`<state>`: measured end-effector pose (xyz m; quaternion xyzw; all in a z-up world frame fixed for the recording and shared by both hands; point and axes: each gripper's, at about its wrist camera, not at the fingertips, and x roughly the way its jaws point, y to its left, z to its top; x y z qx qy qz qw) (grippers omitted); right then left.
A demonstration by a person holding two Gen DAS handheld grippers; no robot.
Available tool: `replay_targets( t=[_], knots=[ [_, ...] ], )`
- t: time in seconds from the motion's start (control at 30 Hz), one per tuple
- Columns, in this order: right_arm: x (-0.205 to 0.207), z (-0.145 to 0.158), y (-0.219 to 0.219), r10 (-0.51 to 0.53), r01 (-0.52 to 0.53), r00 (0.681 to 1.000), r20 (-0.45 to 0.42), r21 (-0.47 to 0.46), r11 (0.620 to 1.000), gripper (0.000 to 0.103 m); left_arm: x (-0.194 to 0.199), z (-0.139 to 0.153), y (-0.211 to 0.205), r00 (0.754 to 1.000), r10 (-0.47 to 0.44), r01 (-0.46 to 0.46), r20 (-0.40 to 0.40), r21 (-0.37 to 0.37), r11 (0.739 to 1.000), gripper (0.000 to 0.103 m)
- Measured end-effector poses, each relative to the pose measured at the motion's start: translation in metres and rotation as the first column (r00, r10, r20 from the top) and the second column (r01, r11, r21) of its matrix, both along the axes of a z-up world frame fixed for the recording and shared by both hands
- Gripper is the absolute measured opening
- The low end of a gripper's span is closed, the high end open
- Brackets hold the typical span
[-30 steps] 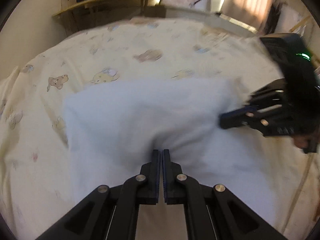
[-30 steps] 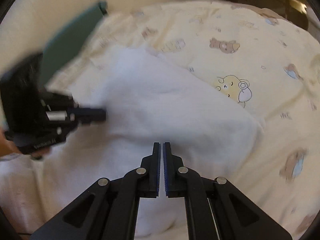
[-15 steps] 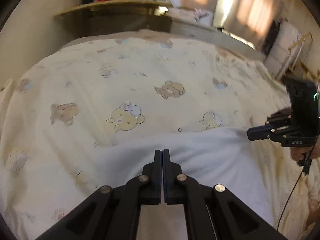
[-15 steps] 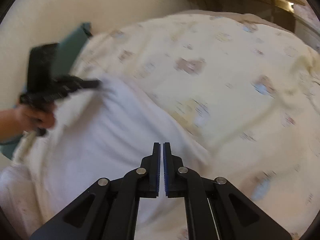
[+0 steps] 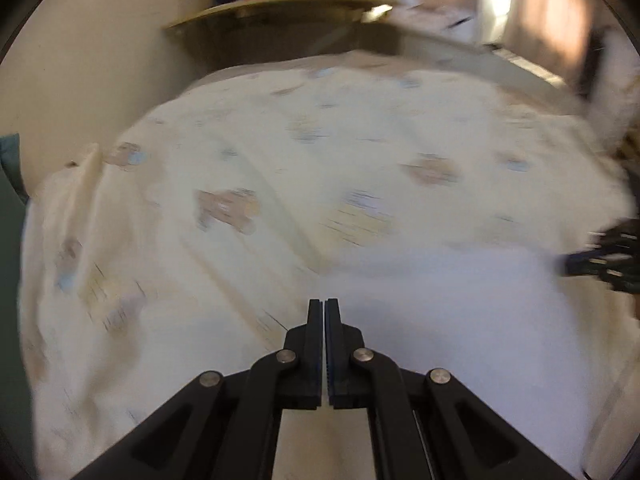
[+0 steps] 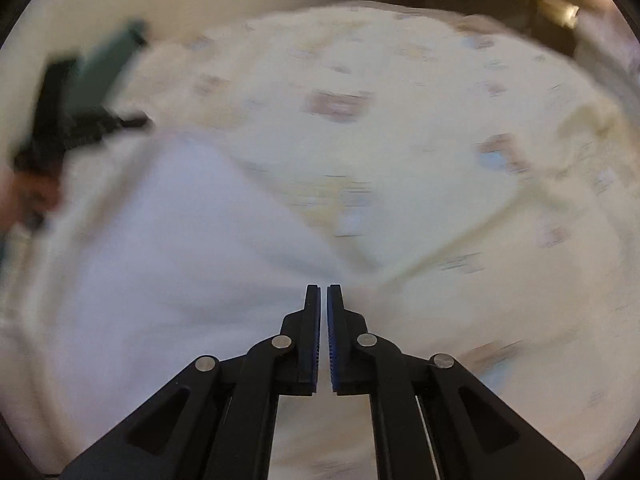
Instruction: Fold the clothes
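1. Left claw: pressed together, pinching nothing visible.
2. Right claw: near-closed, empty.
3. White garment: flat on bed, apparently released after a fold.

A plain white garment lies spread flat on the cream, bear-printed bed sheet; its far edge runs straight; the cloth looks smooth, details blurred.

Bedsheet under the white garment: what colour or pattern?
Pale cream bedsheet printed with small cartoon bears, blurred here; clearest in the left wrist view.
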<state>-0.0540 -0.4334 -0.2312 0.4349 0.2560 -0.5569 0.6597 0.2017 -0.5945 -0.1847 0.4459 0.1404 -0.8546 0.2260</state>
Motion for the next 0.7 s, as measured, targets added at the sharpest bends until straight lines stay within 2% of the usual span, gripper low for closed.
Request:
replay_targets(
  t=[0.1,0.13,0.17,0.2,0.3,0.4,0.43,0.47,0.53,0.6,0.63,0.7],
  knots=[
    [0.058,-0.009,0.004,0.153,-0.153,0.988,0.021,0.018,0.988,0.006,0.021,-0.01,0.058,0.99,-0.141,0.141,-0.006,0.088,0.986,0.002],
    [0.078,-0.012,0.005,0.204,-0.205,0.979,0.027,0.025,0.979,0.006,0.026,-0.019,0.076,0.984,-0.179,0.176,0.019,0.102,0.979,0.002],
    [0.093,-0.02,0.004,0.242,-0.241,0.97,-0.008,0.048,0.969,0.006,0.031,-0.029,0.09,0.977,-0.202,0.195,0.061,0.105,0.975,0.002],
    [0.106,-0.031,0.01,0.271,-0.266,0.96,-0.062,0.085,0.96,0.006,0.04,-0.04,0.095,0.974,-0.199,0.188,0.108,0.102,0.977,0.002],
    [0.098,-0.044,0.03,0.221,-0.208,0.972,-0.074,0.151,0.966,0.002,0.067,-0.072,0.108,0.955,-0.181,0.163,0.235,0.091,0.982,0.002],
    [0.085,-0.034,0.056,0.172,-0.146,0.976,-0.136,0.188,0.971,0.003,0.103,-0.059,0.095,0.97,-0.071,0.053,0.233,0.08,0.995,0.002],
    [0.085,-0.028,0.064,0.168,-0.143,0.977,-0.131,0.182,0.973,0.006,0.111,-0.052,0.094,0.974,-0.034,0.018,0.226,0.073,0.997,0.002],
    [0.09,-0.019,0.072,0.172,-0.157,0.981,-0.087,0.159,0.975,0.006,0.115,-0.046,0.096,0.976,-0.021,0.006,0.216,0.072,0.997,0.002],
    [0.107,-0.006,0.083,0.197,-0.196,0.98,-0.001,0.117,0.974,0.006,0.119,-0.031,0.111,0.988,-0.062,0.045,0.14,0.116,0.992,0.002],
    [0.137,-0.003,0.088,0.241,-0.245,0.969,0.05,0.109,0.963,0.006,0.111,-0.025,0.139,0.986,-0.144,0.129,0.088,0.16,0.979,0.003],
    [0.154,-0.004,0.091,0.262,-0.268,0.963,0.065,0.117,0.956,0.006,0.105,-0.029,0.154,0.977,-0.19,0.172,0.092,0.177,0.969,0.005],
    [0.182,-0.022,0.093,0.301,-0.312,0.949,0.097,0.139,0.94,0.006,0.097,-0.051,0.178,0.95,-0.26,0.226,0.175,0.191,0.955,0.006]
  ],
)
